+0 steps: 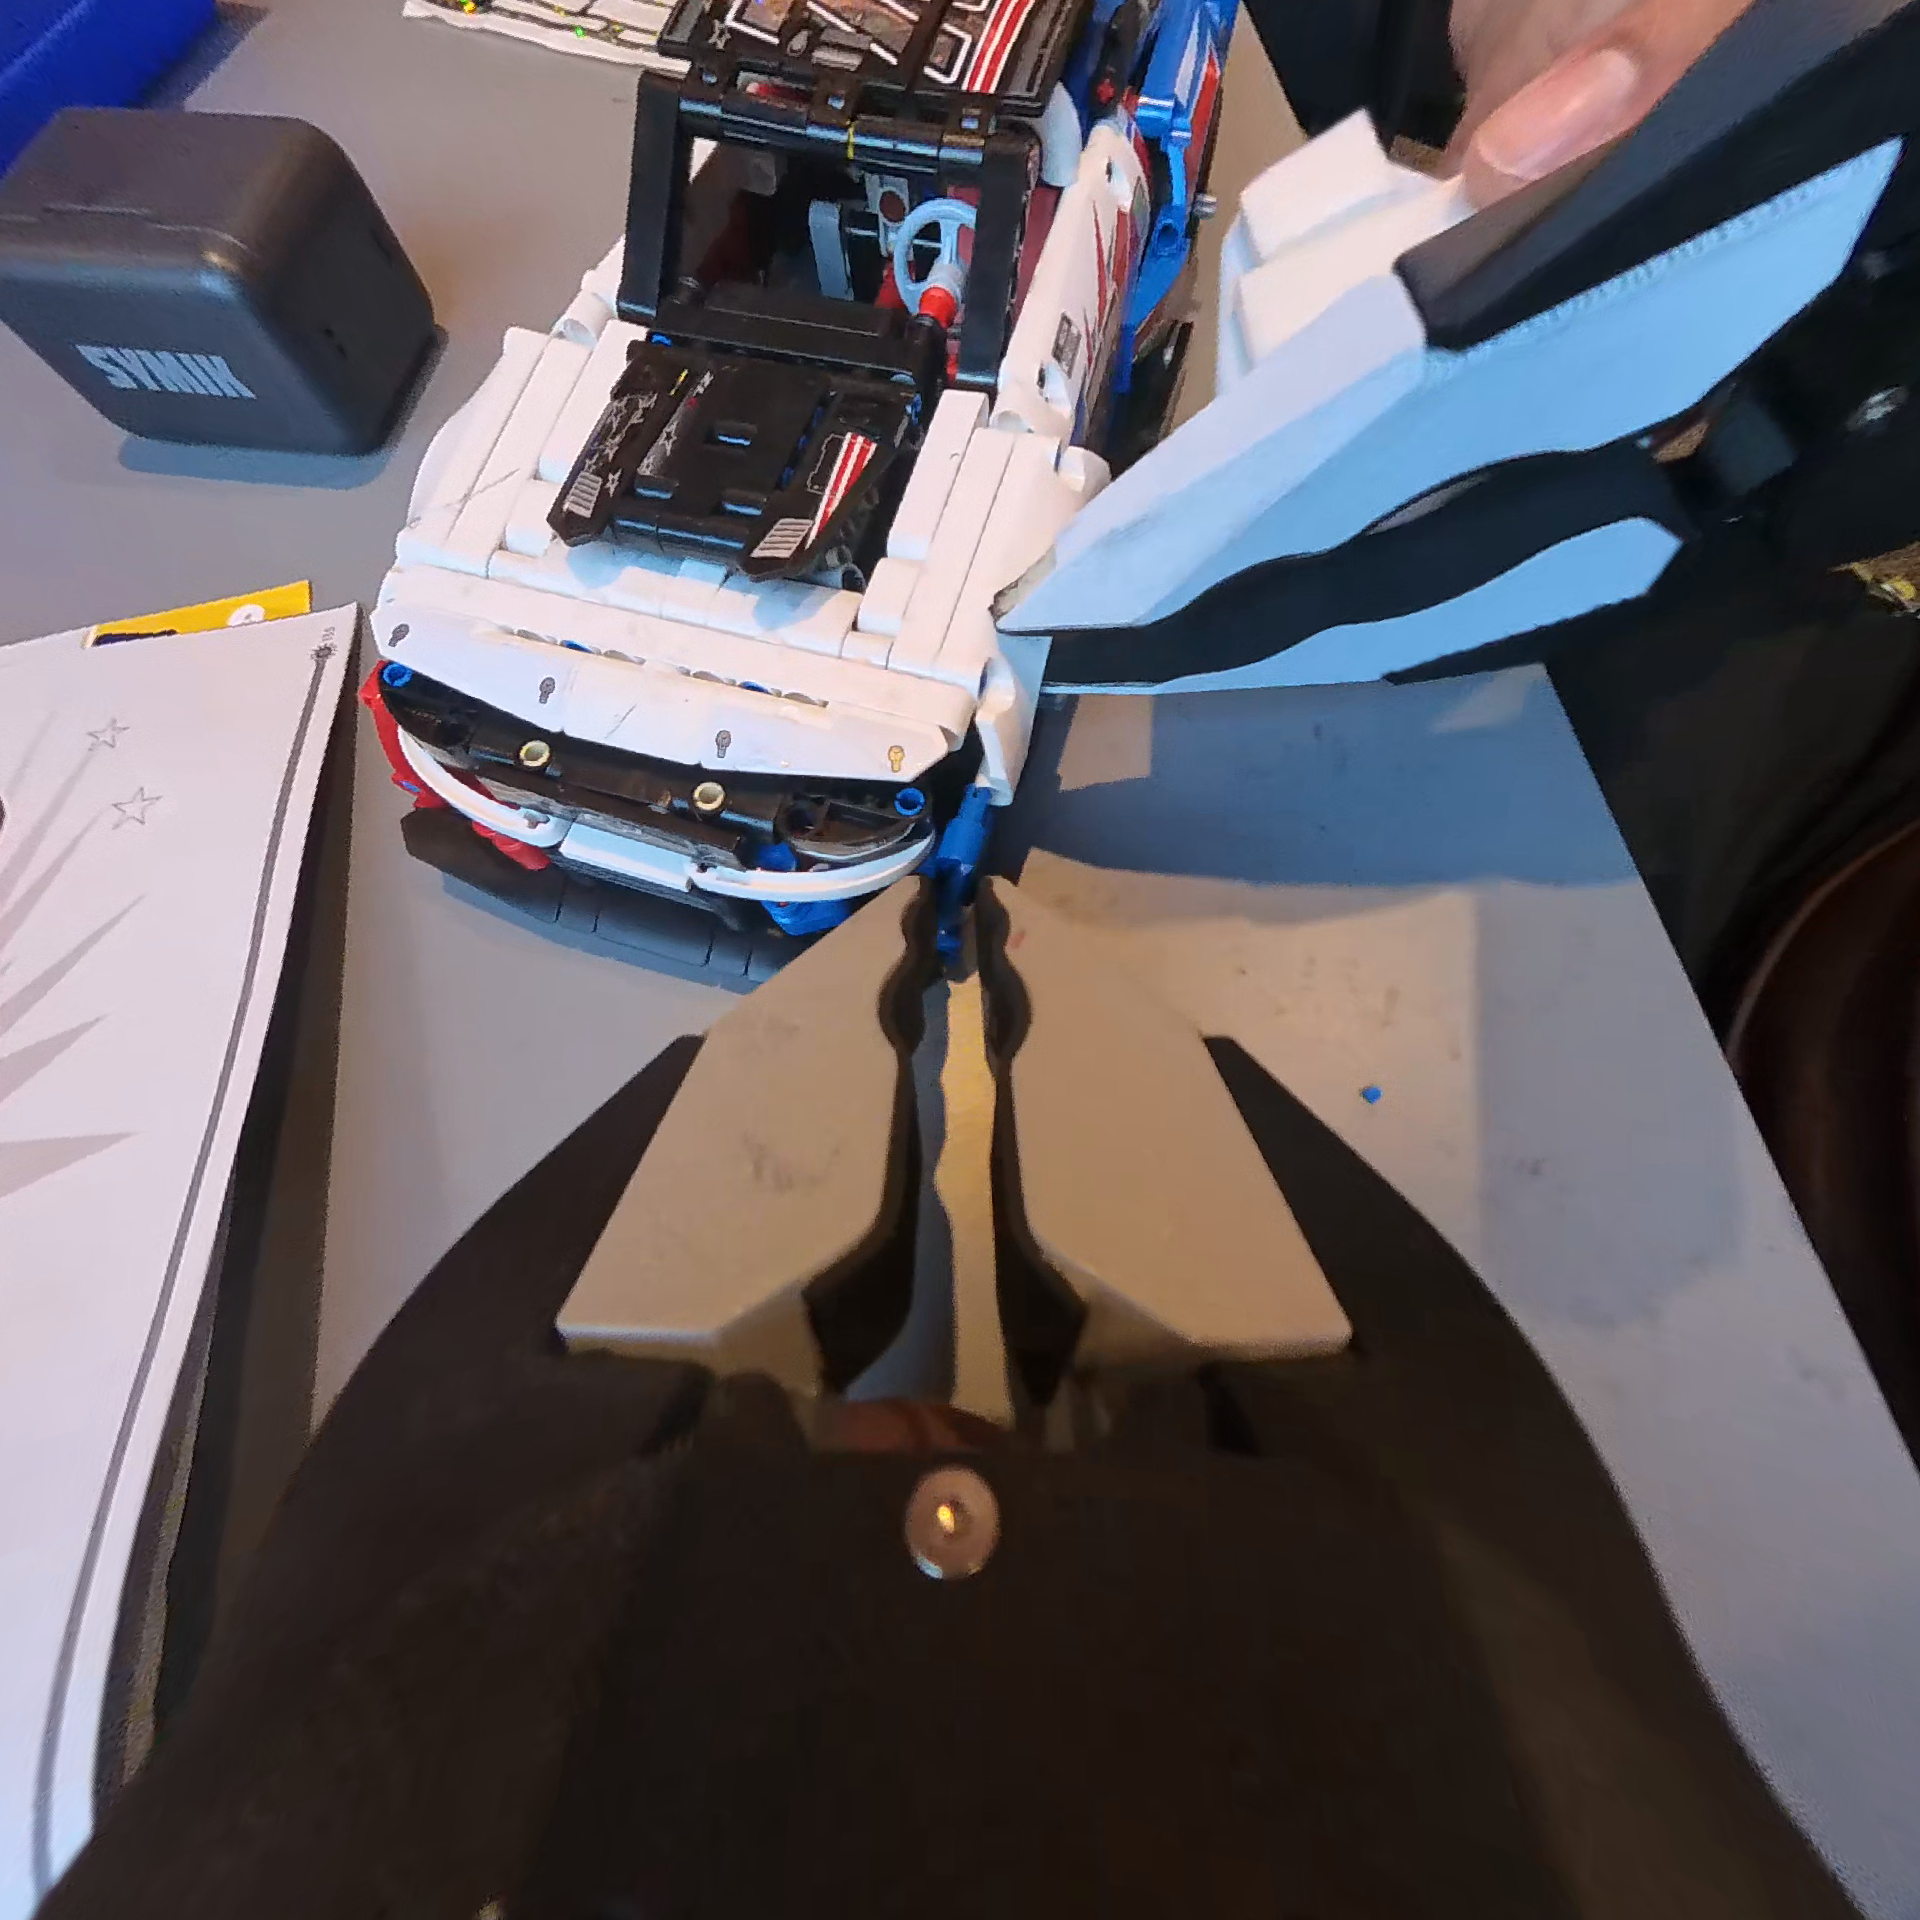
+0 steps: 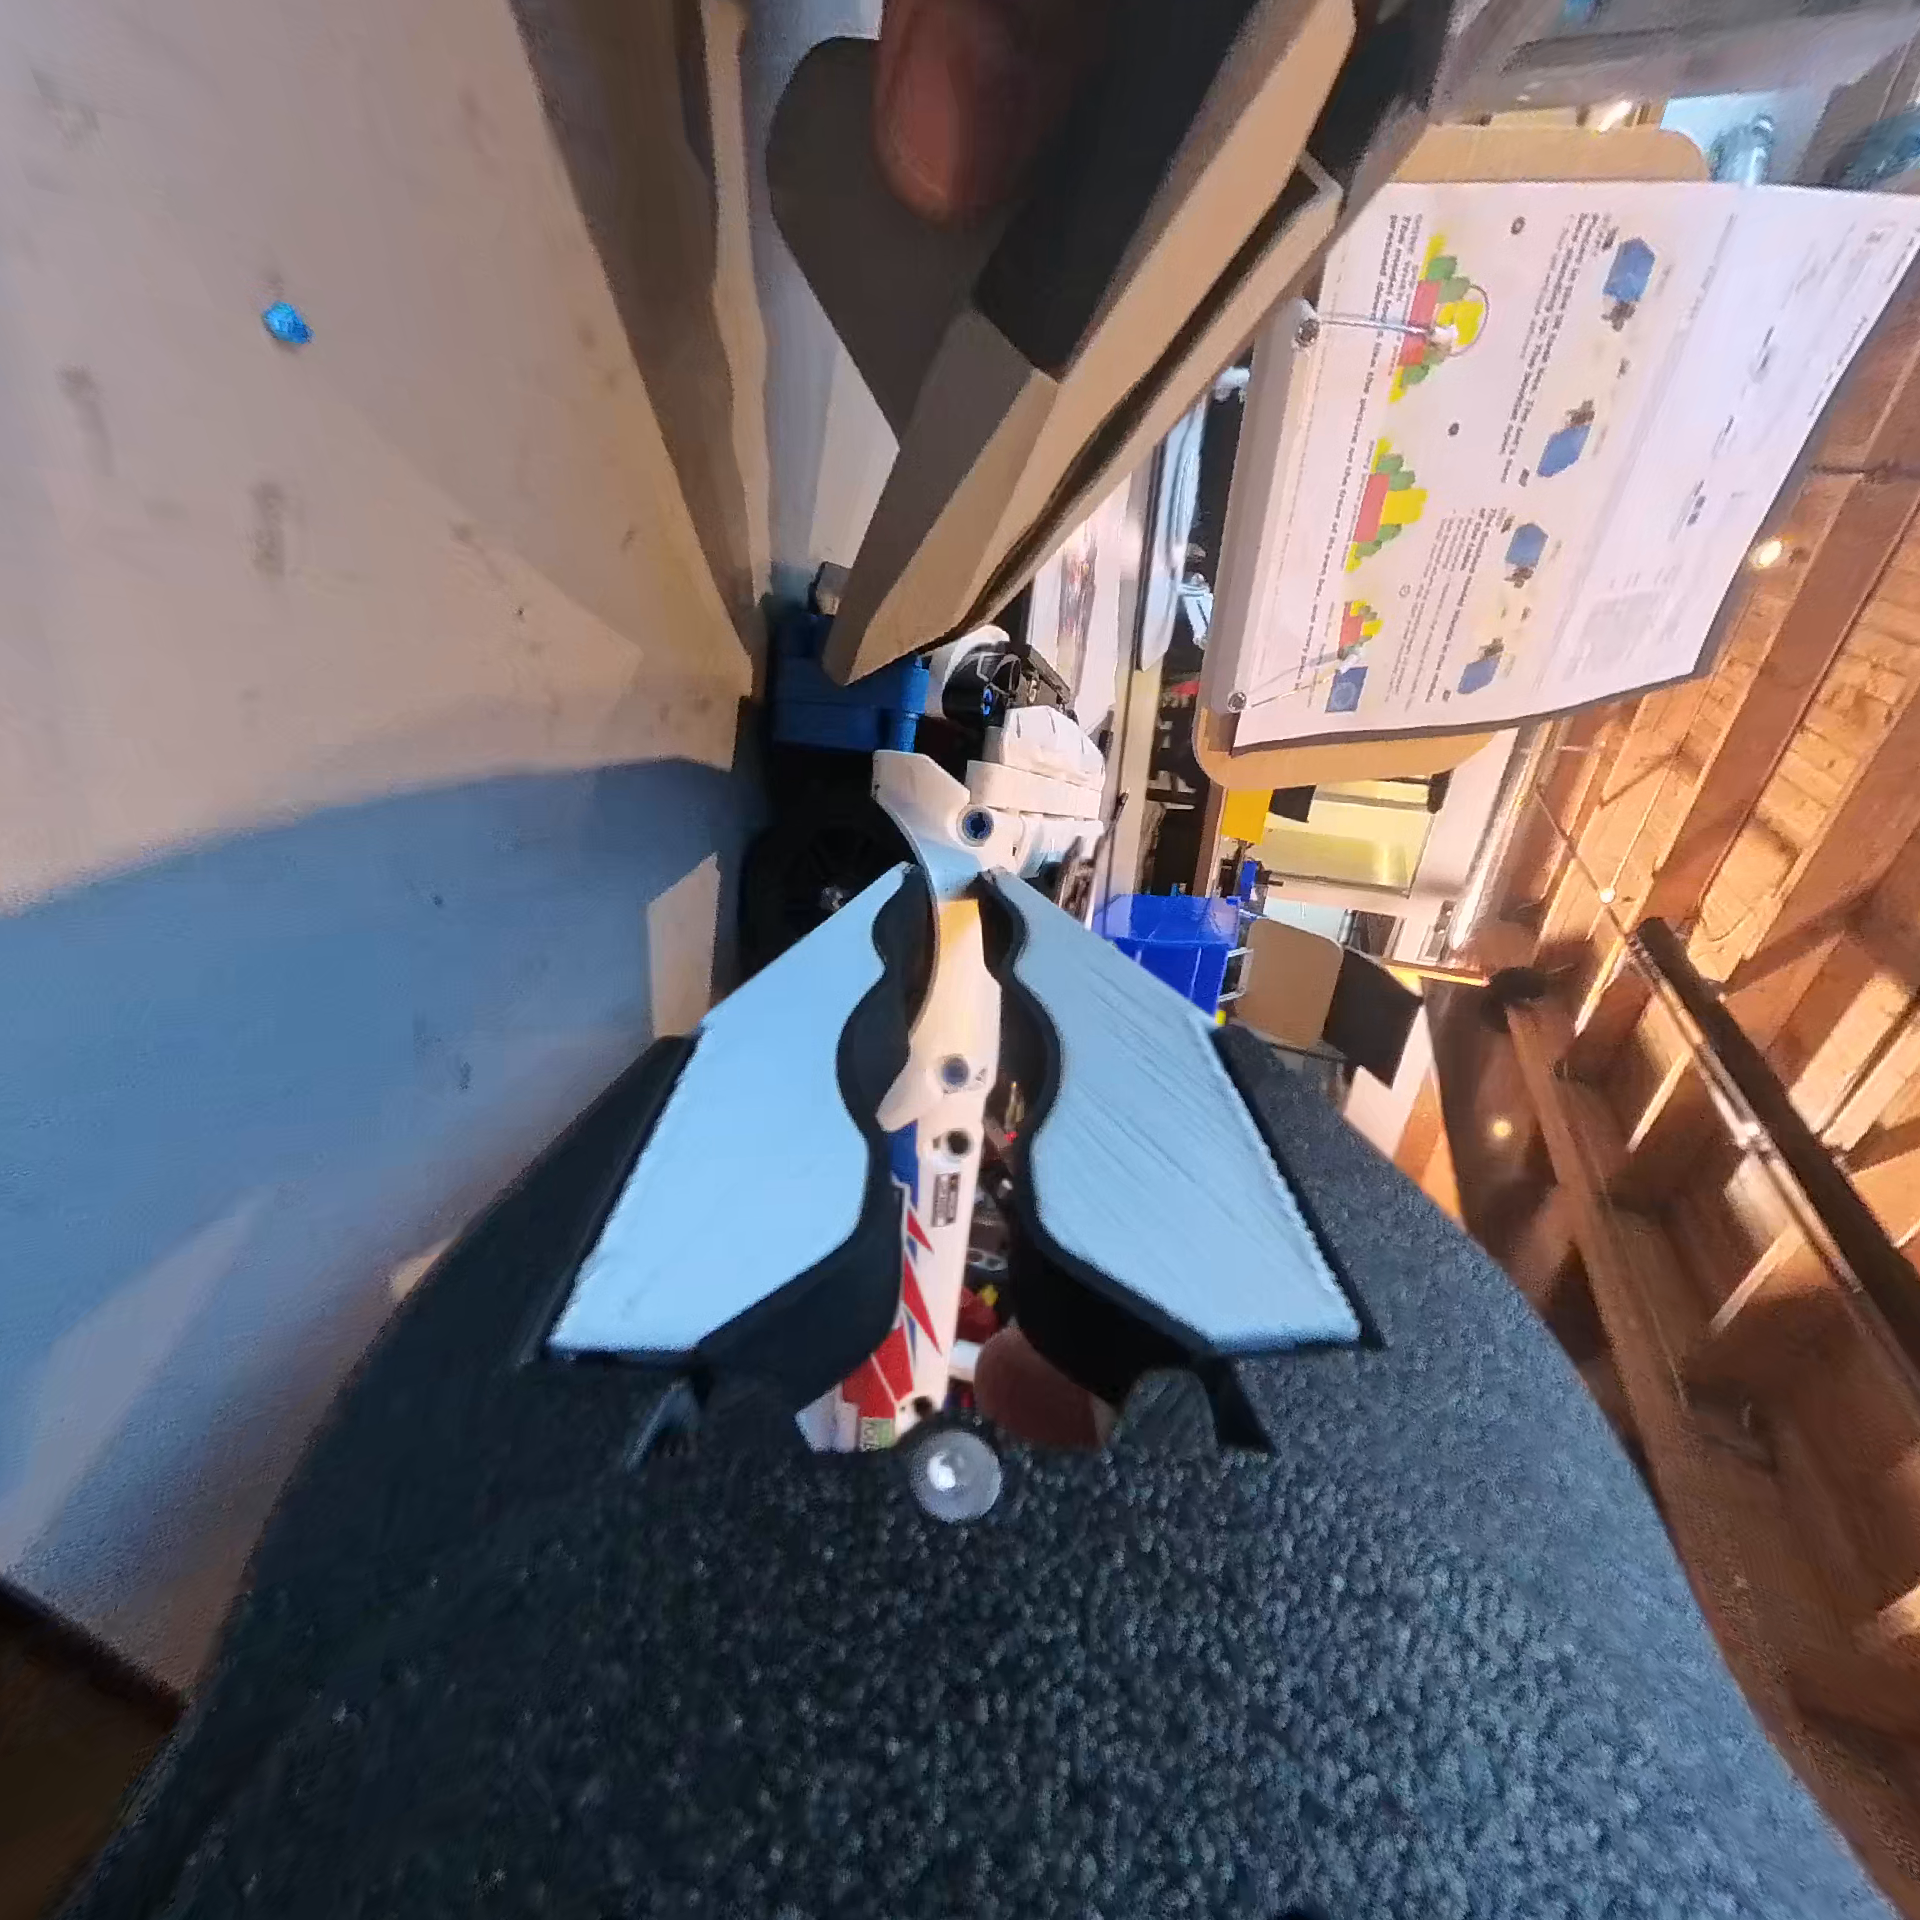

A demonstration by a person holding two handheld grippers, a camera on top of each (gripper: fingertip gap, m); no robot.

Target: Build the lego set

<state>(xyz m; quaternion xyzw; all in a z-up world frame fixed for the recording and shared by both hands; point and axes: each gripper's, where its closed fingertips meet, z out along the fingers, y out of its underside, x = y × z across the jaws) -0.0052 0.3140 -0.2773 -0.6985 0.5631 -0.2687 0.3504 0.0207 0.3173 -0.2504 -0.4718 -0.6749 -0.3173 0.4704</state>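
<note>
White, black, red and blue bricks make up the lego car (image 1: 717, 582), which stands on the grey table (image 1: 1403, 1091) with its front bumper toward the near edge and its black roof at the far end. Its bonnet carries a black vented panel, and a pale steering wheel shows through the open windscreen frame.

From the left wrist view, the left gripper (image 1: 951, 920) lies low over the table with its fingers drawn to a narrow gap, the tips closed on a small blue piece (image 1: 961, 862) at the car's near right corner; whether that piece is fixed to the bumper is hard to tell from this angle. The right gripper (image 1: 1023, 629) comes in from the far right, its tips meeting the white wing of the car just above that same corner.

In the right wrist view, the right gripper (image 2: 951, 883) is clamped narrowly on the car's white side panel (image 2: 961, 997), which runs up between its fingers, red and blue stripes showing lower down. The left gripper (image 2: 883, 655) reaches in from above, with a fingertip of the person's hand (image 2: 925, 114) on its body.

On the table to the left lie a white instruction booklet (image 1: 156, 987) and, farther off, a dark grey box (image 1: 197, 281). A tiny blue speck (image 1: 1369, 1093) sits on the table to the right. A printed sheet on a board (image 2: 1538, 436) hangs in the right background.
</note>
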